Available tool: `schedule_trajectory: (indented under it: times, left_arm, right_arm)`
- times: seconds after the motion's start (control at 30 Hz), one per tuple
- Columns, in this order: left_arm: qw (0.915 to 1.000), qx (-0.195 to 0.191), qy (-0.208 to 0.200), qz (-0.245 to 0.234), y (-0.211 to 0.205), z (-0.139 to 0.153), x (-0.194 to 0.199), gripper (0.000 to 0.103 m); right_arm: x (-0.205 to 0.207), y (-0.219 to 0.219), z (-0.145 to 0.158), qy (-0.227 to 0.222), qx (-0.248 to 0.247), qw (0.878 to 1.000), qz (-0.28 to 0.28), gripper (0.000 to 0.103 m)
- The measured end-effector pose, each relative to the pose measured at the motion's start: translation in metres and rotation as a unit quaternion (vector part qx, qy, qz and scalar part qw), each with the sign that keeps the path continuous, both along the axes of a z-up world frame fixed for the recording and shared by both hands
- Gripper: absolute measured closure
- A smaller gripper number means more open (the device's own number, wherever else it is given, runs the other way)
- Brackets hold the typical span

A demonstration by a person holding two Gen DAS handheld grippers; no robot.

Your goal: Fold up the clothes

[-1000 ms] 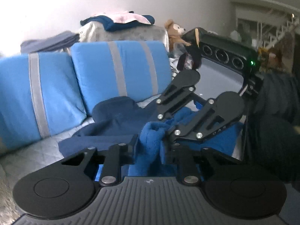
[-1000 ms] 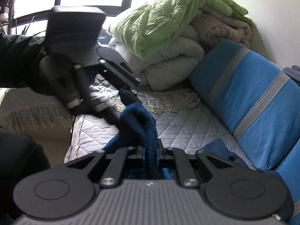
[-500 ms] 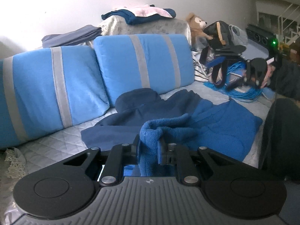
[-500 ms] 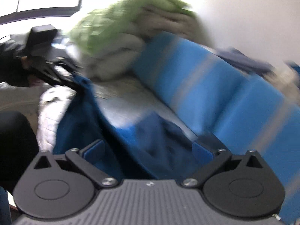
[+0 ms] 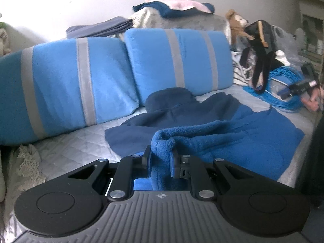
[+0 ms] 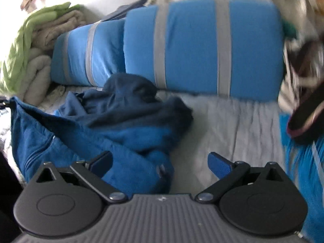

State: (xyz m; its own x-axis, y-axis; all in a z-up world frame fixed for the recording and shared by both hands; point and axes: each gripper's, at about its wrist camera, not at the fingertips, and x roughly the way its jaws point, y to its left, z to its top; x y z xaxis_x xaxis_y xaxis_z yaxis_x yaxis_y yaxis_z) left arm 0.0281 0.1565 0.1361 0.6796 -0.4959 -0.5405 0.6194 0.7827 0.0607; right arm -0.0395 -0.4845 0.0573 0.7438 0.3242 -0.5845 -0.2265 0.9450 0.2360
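A blue fleece hooded jacket (image 5: 232, 139) lies spread on the grey quilted sofa seat (image 5: 66, 149), its dark navy hood (image 5: 168, 99) against the cushions. My left gripper (image 5: 161, 162) is shut on a bunched edge of the fleece and holds it a little above the seat. My right gripper (image 6: 160, 161) is open and empty, low over the seat (image 6: 232, 121) beside the crumpled jacket (image 6: 113, 125). The right gripper also shows far right in the left wrist view (image 5: 287, 92).
Two blue cushions with grey stripes (image 5: 176, 60) stand behind the seat. Folded clothes (image 5: 174, 8) and a teddy bear (image 5: 236, 23) sit on top. A black bag (image 5: 261, 46) and blue cable coil (image 5: 283, 89) lie at the right. Green and beige bedding (image 6: 30, 46) is piled left.
My right gripper has let go of the fleece, opened, and swung away to the right end of the sofa. My left gripper stays shut on the fleece edge and has drawn back left.
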Motion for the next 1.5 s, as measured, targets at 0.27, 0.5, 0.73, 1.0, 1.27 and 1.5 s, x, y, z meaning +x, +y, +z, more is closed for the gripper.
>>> schedule_trajectory:
  times: [0.27, 0.5, 0.73, 1.0, 1.27, 1.5]
  left_arm:
    - [0.9954, -0.001, 0.037, 0.088, 0.013, -0.029, 0.032, 0.087]
    - [0.9891, 0.015, 0.076, 0.125, 0.010, -0.069, 0.063, 0.087]
    - [0.9882, 0.015, 0.087, 0.125, 0.010, -0.084, 0.066, 0.087]
    - [0.9897, -0.027, 0.084, 0.113, 0.022, -0.069, 0.055, 0.087]
    - [0.9807, -0.063, 0.121, 0.140, 0.035, -0.074, 0.069, 0.086]
    - [0.9687, 0.003, 0.154, 0.195, 0.006, -0.094, 0.089, 0.060]
  right_arm:
    - [0.012, -0.018, -0.042, 0.011, 0.121, 0.993, -0.002, 0.004]
    - [0.035, -0.017, -0.049, 0.025, 0.183, 0.983, -0.009, 0.017]
    - [0.059, -0.010, -0.064, 0.085, 0.219, 0.972, 0.006, 0.032]
    - [0.043, -0.010, -0.041, 0.014, 0.225, 0.974, 0.010, 0.089]
    - [0.068, 0.009, -0.013, -0.002, 0.184, 0.983, -0.011, 0.090]
    - [0.088, 0.036, -0.028, 0.059, 0.081, 0.992, -0.079, 0.028]
